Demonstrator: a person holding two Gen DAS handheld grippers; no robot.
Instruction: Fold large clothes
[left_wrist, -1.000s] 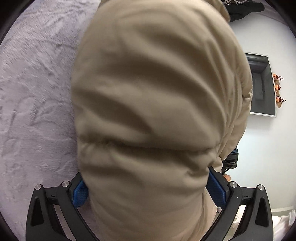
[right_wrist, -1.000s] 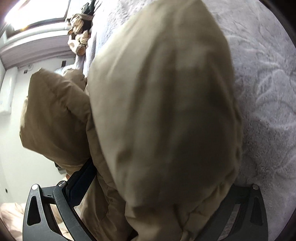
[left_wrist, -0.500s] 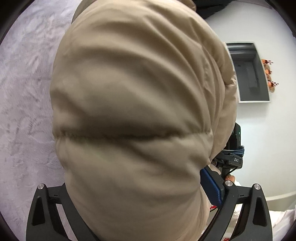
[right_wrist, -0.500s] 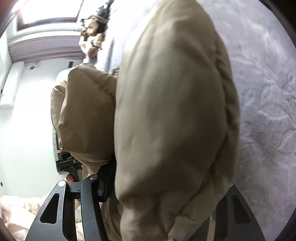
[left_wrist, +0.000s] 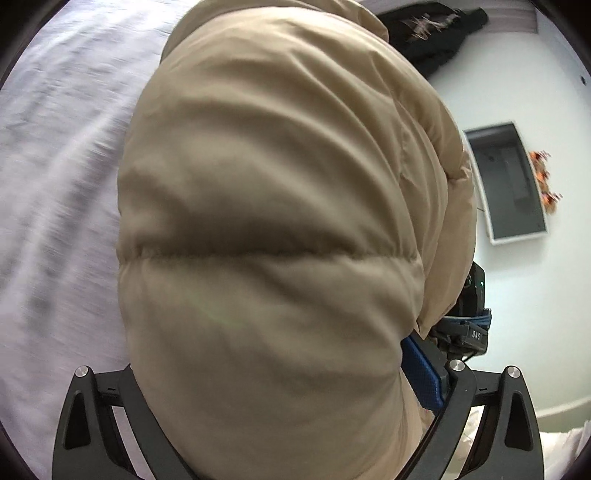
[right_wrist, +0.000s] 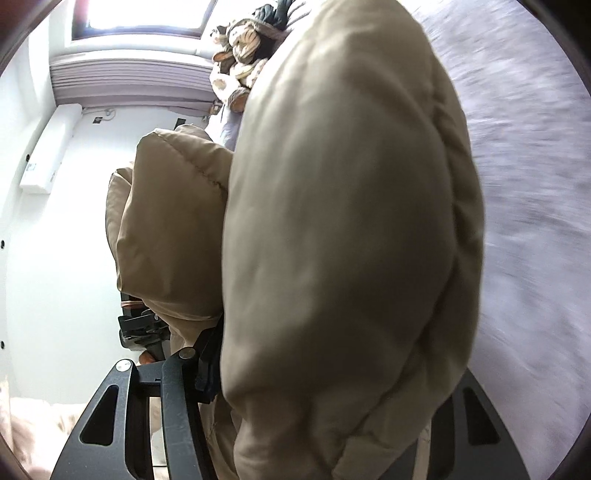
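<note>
A beige puffer jacket (left_wrist: 277, 221) fills the left wrist view, bulging up between the fingers of my left gripper (left_wrist: 273, 387). That gripper is shut on it: the blue pad (left_wrist: 421, 373) on the right finger presses into the fabric, while the left finger is hidden. In the right wrist view the same jacket (right_wrist: 332, 184) sits in my right gripper (right_wrist: 332, 369), which is shut on a thick fold. A second lobe of the jacket (right_wrist: 166, 221) hangs to the left, above the other gripper (right_wrist: 142, 328). The jacket is lifted off the bed.
A pale lilac textured bedspread (left_wrist: 55, 221) lies below, also visible at the right of the right wrist view (right_wrist: 535, 184). A black garment (left_wrist: 424, 33) lies at the far end. A stuffed toy (right_wrist: 240, 74) sits near a window (right_wrist: 140, 18). A framed niche (left_wrist: 509, 184) is on the white wall.
Both grippers have risen and moved with the jacket, and the bedspread now blurs. The right gripper's jaws have narrowed onto the fold; its left finger has moved inward.
</note>
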